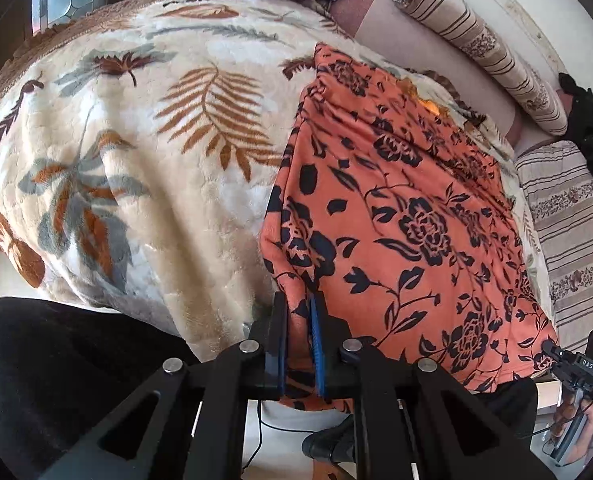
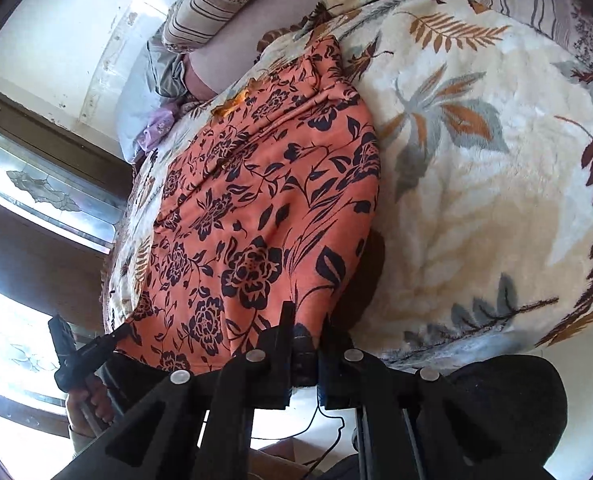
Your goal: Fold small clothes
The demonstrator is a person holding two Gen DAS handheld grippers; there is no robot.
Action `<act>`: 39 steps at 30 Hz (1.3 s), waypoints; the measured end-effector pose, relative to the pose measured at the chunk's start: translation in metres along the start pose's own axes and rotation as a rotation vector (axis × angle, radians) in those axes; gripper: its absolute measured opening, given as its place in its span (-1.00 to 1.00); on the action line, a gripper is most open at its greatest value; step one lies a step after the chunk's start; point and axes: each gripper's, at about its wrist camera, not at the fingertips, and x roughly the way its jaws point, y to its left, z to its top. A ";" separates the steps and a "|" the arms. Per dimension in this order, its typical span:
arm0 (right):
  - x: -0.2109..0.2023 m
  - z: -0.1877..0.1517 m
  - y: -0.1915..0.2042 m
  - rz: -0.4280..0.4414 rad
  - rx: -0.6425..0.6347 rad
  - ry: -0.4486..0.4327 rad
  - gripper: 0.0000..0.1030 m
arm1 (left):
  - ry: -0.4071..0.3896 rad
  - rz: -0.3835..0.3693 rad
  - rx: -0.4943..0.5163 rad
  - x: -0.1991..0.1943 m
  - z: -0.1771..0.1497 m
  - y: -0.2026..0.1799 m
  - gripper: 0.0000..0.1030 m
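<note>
Since the orange floral garment [image 1: 396, 208] drapes limply over the leaf-patterned fleece blanket [image 1: 128, 152] from centre to lower right of the left view, I judge it light, soft and unbreakable, best taken at its near hem corners. My left gripper [image 1: 299, 344] is clamped on the hem's left corner at bottom centre; my right gripper [image 2: 306, 344] is clamped on the opposite corner. Count: one garment, one blanket, two grippers.

Left gripper [image 1: 299, 312] and right gripper [image 2: 305, 322] — jaws pinched tight, angled downward.
</note>
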 end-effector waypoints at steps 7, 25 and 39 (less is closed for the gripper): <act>0.032 -0.002 -0.012 -0.068 0.048 0.062 -0.47 | 0.070 0.029 0.016 0.028 -0.009 -0.002 -0.20; 0.001 0.020 -0.022 0.009 0.128 -0.038 -0.86 | 0.047 -0.036 -0.022 0.008 0.016 0.011 -0.85; -0.015 0.130 0.020 0.204 0.102 -0.157 -0.86 | -0.151 -0.187 0.039 -0.037 0.146 -0.034 -0.87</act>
